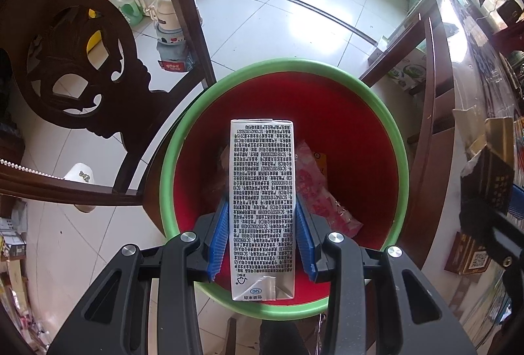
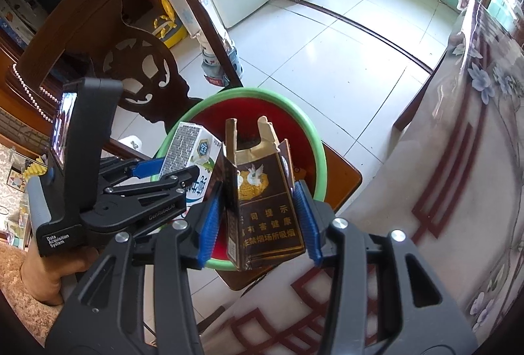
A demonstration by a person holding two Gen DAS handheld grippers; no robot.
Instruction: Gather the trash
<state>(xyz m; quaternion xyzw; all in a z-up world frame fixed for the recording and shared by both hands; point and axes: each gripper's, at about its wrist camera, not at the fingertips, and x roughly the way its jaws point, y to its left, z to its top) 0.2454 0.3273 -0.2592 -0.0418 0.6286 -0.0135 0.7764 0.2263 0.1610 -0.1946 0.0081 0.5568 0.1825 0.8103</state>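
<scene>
Left tool [image 1: 262, 221] clamped on milk carton [image 1: 262, 207], right tool [image 2: 258, 217] gripping cigarette pack [image 2: 262, 207].

A silver drink carton [image 1: 262, 207], printed with dense black text, hangs lengthwise over the red basin with a green rim [image 1: 389, 126], where pink wrappers [image 1: 314, 188] lie on the right. A brown cigarette pack [image 2: 262, 201], its lid torn open, stands upright at the basin's near edge.
</scene>
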